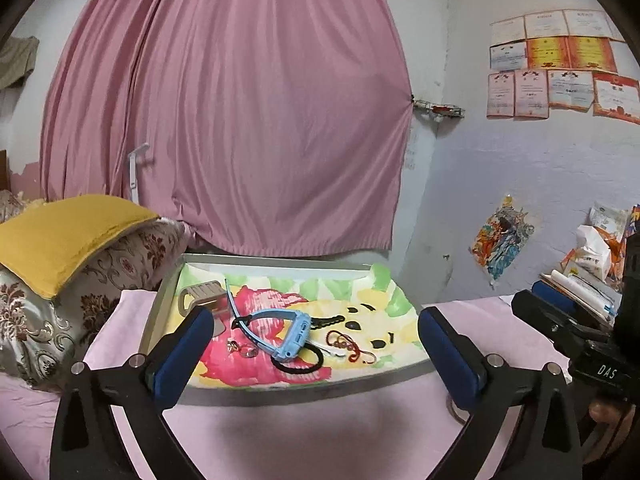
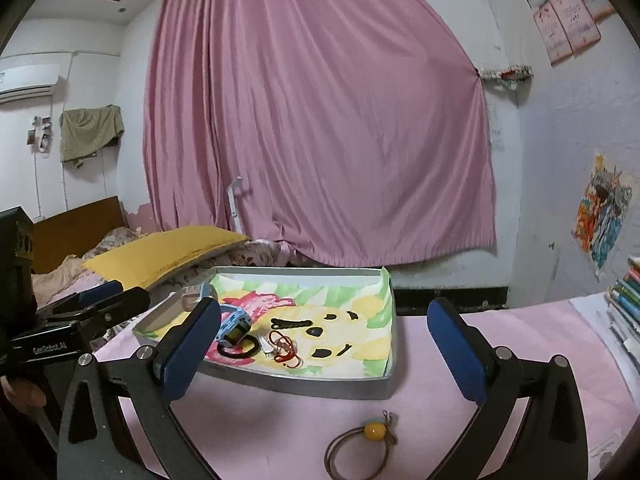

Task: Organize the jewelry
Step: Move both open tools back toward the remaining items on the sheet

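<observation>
Nearest the right wrist camera, the right gripper (image 2: 324,344) stands spread wide, its blue-padded fingers (image 2: 188,348) released with nothing between them. Just below them on the pink cloth (image 2: 420,432) lies a brown cord bracelet (image 2: 356,454) with a yellow bead, a little in front of the tray and apart from it. On the left wrist view, the left gripper (image 1: 316,354) is likewise splayed, its fingers (image 1: 182,358) released and empty.

Beyond both grippers sits a shallow metal tray (image 1: 160,304) lined with a floral-painted sheet in pink, yellow and green. Inside it, toward the near left part, a light blue watch (image 1: 280,332) lies with its strap curving back, partly over a black hair tie (image 1: 298,360). Just right of these is a red cord bracelet (image 1: 350,346), tangled, beside a small white piece. A black hair clip (image 1: 328,322) lies just behind them. Two small rings (image 1: 240,348) rest left of the watch. At the tray's far left corner lies a beige watch (image 1: 202,294).

Left of the tray, a yellow cushion (image 1: 64,236) rests on a patterned pillow (image 1: 100,280). At the right, books (image 2: 624,300) are stacked by the wall. Farthest back, a pink curtain (image 1: 240,100) hangs, with certificates (image 1: 560,64) on the wall to its right.
</observation>
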Motion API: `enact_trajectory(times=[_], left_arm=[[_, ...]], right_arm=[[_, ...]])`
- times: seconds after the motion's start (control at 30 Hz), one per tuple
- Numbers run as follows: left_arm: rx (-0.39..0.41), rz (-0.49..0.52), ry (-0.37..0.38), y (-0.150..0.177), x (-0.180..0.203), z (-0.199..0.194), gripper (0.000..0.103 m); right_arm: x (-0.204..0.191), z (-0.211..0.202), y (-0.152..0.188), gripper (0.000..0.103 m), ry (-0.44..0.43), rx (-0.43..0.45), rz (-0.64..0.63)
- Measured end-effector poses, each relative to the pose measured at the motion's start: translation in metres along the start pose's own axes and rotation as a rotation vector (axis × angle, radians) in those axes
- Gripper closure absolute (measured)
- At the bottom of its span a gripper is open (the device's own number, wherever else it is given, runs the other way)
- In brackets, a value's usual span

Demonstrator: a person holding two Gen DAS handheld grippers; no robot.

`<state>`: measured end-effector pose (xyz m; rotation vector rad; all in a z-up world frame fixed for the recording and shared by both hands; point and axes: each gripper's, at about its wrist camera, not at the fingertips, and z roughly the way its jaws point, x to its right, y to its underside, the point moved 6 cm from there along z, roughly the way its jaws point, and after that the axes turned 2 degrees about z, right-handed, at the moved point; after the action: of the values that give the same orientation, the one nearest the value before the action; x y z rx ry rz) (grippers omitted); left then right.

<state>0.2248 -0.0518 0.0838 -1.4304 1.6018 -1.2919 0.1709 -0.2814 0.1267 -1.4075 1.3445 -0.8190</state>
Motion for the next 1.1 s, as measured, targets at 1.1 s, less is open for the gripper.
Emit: enact_trajectory(times=[1.1], left_arm=[[-0.316, 0.043, 0.227, 0.101, 0.081, 0.000, 0.032]], right_arm=[[0.056, -0.002, 0.081, 0.028, -0.050, -0.374, -0.069]])
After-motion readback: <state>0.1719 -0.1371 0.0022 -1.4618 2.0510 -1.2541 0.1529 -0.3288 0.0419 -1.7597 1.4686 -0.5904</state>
